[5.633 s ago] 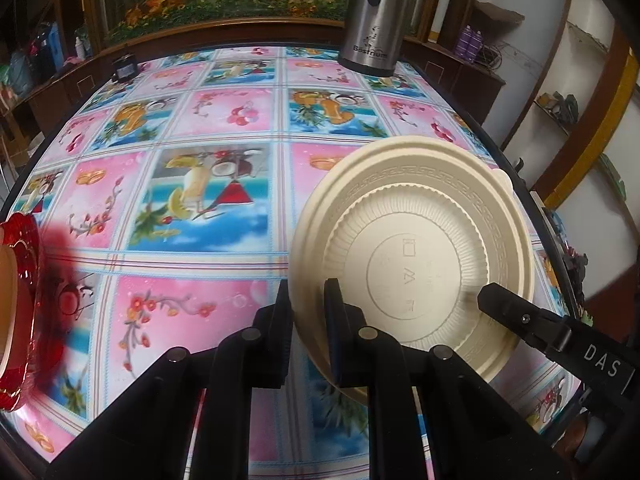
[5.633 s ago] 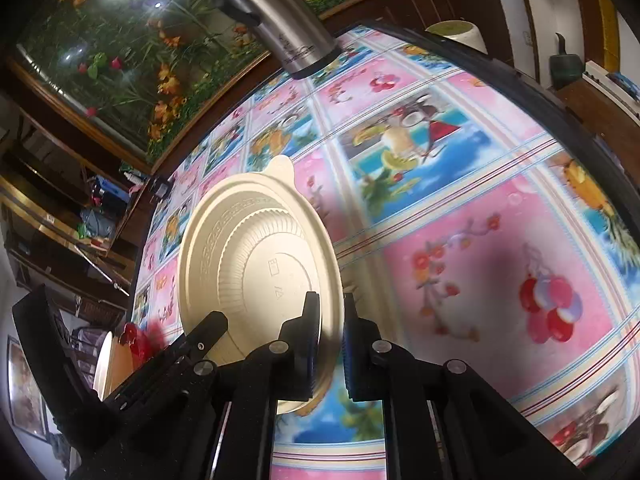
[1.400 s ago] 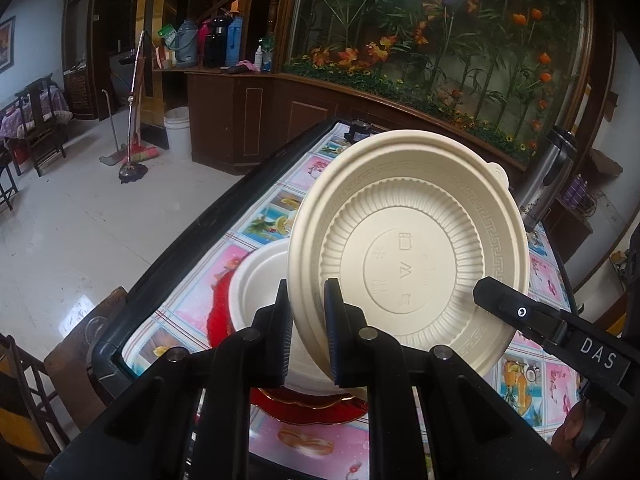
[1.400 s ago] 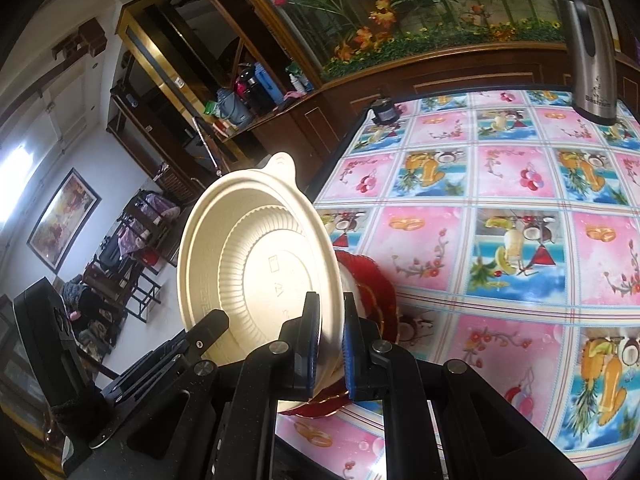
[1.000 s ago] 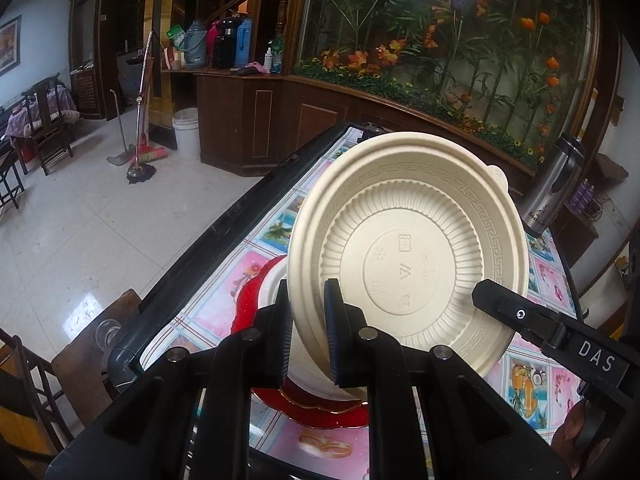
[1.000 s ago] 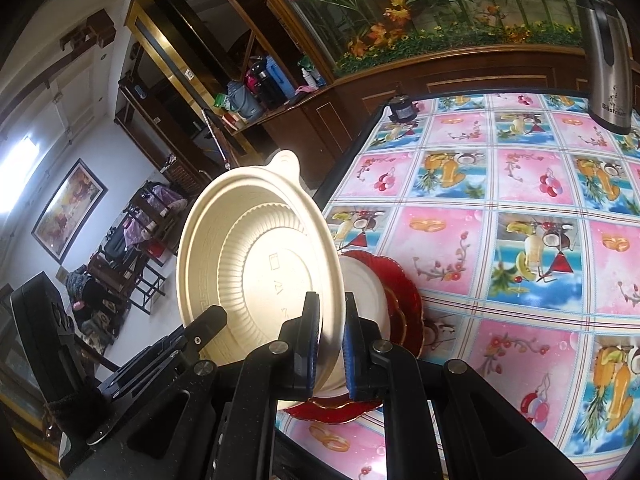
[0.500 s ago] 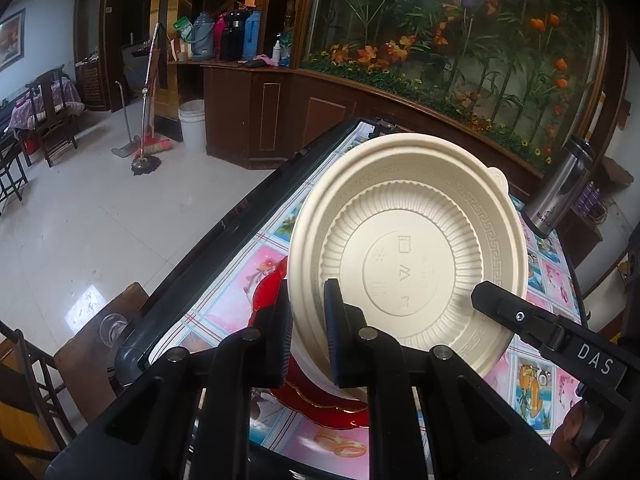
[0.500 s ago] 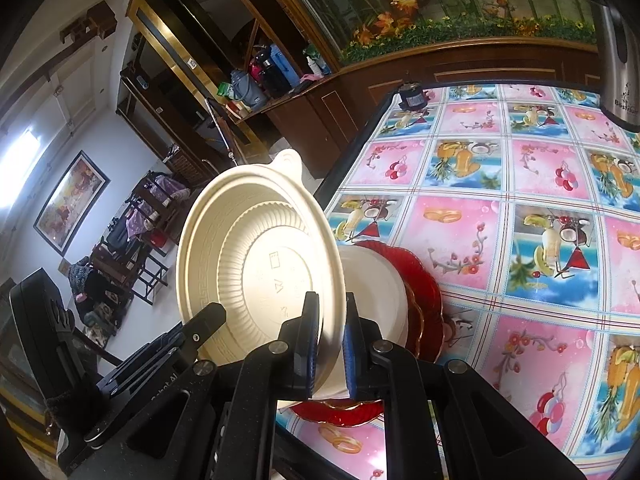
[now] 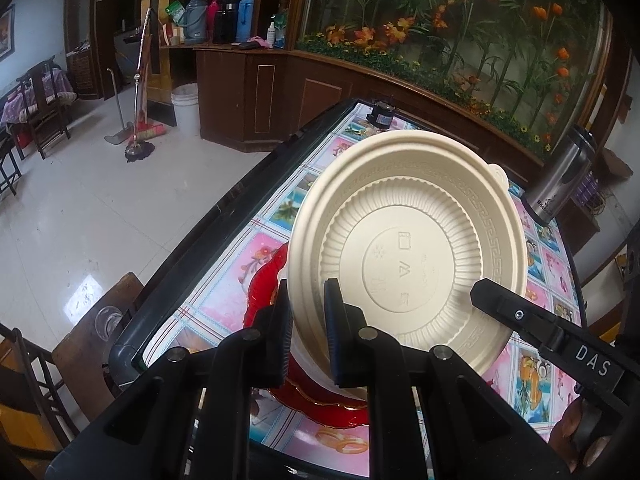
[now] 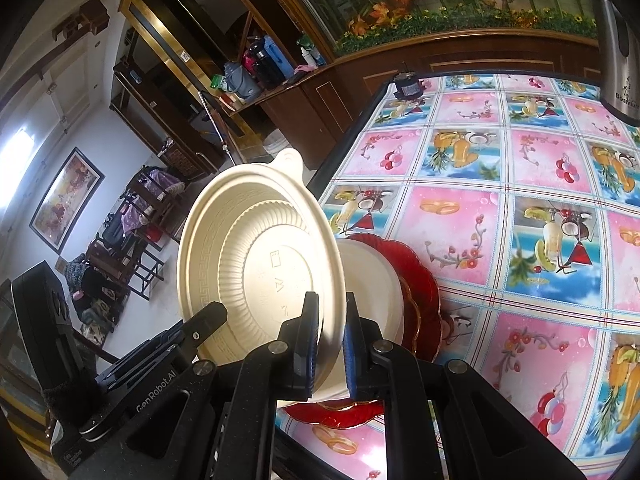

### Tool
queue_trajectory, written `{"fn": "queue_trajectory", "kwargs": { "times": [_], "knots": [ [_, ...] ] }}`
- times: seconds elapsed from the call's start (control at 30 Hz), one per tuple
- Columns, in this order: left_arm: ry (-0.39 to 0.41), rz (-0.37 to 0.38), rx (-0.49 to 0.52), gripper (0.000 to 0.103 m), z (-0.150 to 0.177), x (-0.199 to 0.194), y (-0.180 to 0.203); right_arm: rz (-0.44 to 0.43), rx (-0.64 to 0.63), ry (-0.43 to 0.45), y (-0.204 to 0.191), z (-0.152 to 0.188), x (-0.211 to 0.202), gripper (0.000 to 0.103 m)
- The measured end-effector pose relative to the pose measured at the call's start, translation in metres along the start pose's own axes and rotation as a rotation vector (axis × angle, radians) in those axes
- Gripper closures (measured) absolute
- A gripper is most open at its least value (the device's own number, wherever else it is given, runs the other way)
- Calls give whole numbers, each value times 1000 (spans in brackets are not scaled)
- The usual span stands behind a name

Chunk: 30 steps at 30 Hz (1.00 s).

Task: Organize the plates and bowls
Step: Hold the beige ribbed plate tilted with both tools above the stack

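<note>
Both claws grip one cream plastic bowl (image 9: pixel 408 256) by its rim, each narrowed onto the thin edge: the left claw (image 9: pixel 306 336) on the near left part of the rim, the right claw (image 10: pixel 330 346) on the near right part. In the left wrist view the right claw's finger reaches in from the right against the bowl's lower edge. The bowl is held up on edge in the air, its ribbed underside facing both cameras and a small tab at its far edge.

Just behind and below it, near the left edge of the table (image 10: pixel 500 184), sits a stack: a white bowl (image 10: pixel 372 288) resting on a red plate (image 10: pixel 420 280) with a scalloped rim. The cream bowl hovers over this stack, apart from it as far as can be told.

To do the step well, it probably needs tipping from upright to level, open side up, then centring over the white bowl and lowering until it nests. The two claws should likely turn together so the thin rim does not twist, and let go only once the bowl is seated. The stack stands close to the table edge, so a sideways push is a risk.

Farther off, a steel flask (image 10: pixel 618 40) stands at the far right of the table, beyond it a planter of orange flowers.
</note>
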<state>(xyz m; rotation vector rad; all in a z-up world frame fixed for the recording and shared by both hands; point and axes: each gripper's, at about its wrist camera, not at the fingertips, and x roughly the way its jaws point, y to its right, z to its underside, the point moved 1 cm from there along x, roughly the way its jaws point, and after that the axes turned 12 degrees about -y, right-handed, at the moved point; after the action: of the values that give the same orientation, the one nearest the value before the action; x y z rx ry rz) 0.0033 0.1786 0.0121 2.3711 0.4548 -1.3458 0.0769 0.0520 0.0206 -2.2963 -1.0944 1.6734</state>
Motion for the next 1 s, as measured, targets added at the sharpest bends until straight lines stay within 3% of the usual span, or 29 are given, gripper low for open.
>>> {"fn": "queue_trajectory", "kwargs": {
  "times": [0.2,1.0],
  "knots": [
    [-29,28,8,90,-9,-4,-2,9,-3,-4,-3,-7,-5,92],
    [-159,-15,64,89,5,28,-2,-26,52,-133,22,0,27,91]
  ]
}}
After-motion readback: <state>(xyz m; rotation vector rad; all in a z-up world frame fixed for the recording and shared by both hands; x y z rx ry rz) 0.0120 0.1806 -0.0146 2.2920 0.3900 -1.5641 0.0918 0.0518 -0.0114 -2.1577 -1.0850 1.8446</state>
